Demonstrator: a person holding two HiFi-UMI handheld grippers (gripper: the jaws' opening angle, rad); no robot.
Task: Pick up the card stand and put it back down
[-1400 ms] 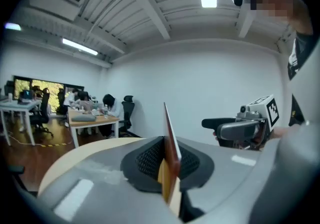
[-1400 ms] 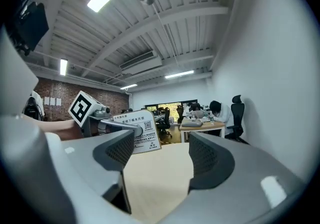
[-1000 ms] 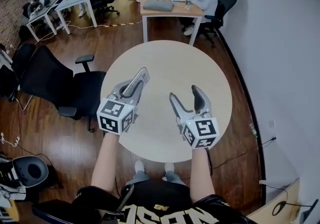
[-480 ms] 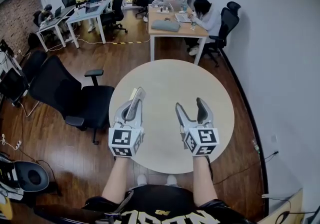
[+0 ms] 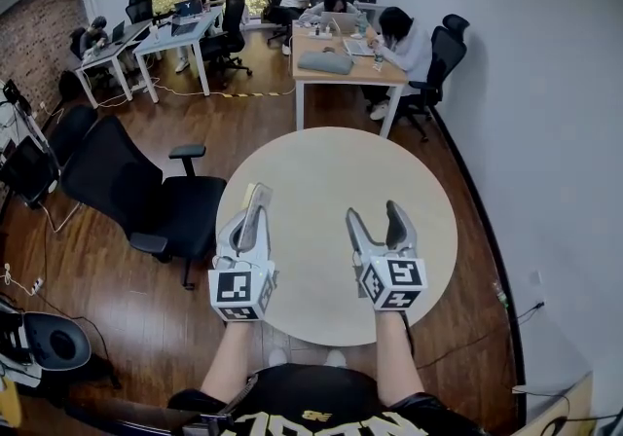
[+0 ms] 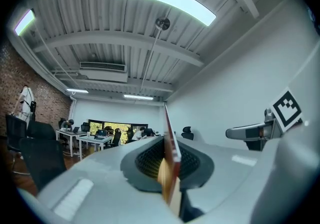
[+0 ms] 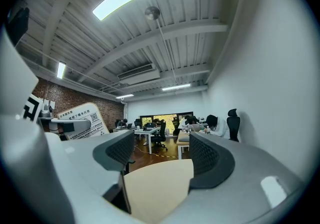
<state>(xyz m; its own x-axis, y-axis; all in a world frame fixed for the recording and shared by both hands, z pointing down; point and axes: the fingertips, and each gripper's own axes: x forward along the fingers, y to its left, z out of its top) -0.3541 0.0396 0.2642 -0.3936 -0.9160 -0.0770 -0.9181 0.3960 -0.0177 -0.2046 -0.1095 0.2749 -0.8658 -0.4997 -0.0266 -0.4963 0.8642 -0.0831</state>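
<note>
Fingers (image 6: 145,160) of the left gripper (image 5: 251,215) clench the thin card stand (image 6: 169,138) edge-on above the round worktop (image 5: 389,162), likely ready for setting down. To its right, the right gripper (image 5: 375,213) hangs released and empty.

Head view: steeply down over the round table (image 5: 389,181). Both gripper views: level, close behind their jaws, facing the desks (image 5: 362,70), which all views share.
</note>
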